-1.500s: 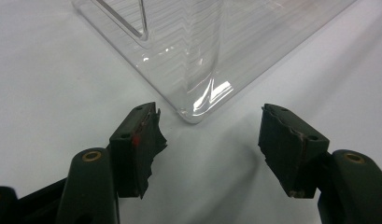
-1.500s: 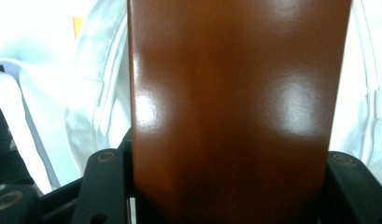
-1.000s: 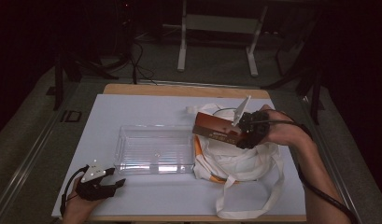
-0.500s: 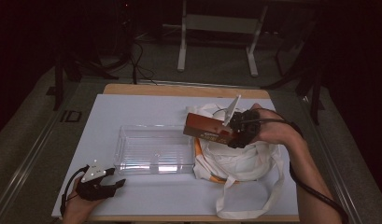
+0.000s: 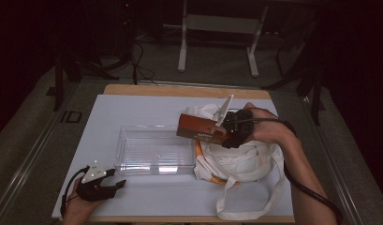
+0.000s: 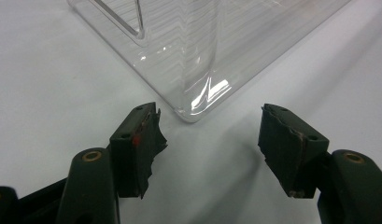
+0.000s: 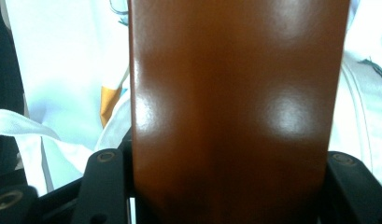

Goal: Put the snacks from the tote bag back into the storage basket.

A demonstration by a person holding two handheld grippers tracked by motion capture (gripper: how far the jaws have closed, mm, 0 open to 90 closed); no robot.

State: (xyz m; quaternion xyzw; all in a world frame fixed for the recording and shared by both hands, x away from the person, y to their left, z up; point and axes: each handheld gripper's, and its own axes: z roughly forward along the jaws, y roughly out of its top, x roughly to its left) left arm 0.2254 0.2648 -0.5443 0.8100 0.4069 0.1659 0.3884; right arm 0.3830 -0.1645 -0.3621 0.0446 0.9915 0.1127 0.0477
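Right of centre in the high view, the right claw (image 5: pixel 229 129) pinches a brown box (image 5: pixel 202 130), held above the white cloth bag (image 5: pixel 240 157) with its long side nearly level. The box reaches left from the claw, its far end over the right end of the clear plastic tray (image 5: pixel 154 151). A grey three-cornered plate stands up from the top of this claw, and a black cable runs from it down along the person's right forearm toward the lower right of the frame.

In the right gripper view the brown box (image 7: pixel 237 112) takes up the middle of the frame from top to bottom, glossy and blurred, with a black jaw pressed against each lower side. White fabric of the cloth bag (image 7: pixel 62 65) shows to the left and right of it, with an orange patch at the left centre.

The cloth bag lies crumpled on the white worktop (image 5: pixel 109 112), touching the tray's right end; its handle loops toward the lower edge of the frame. The tray sits at the centre of the worktop, and it looks empty.

At the lower left of the high view the left claw (image 5: pixel 115 185) rests on the worktop, just beside the tray's near left corner. In the left gripper view the left claw (image 6: pixel 209 135) is spread wide with nothing between its jaws, and the rounded corner of the clear plastic tray (image 6: pixel 198 70) lies just beyond the gap, apart from both jaws.
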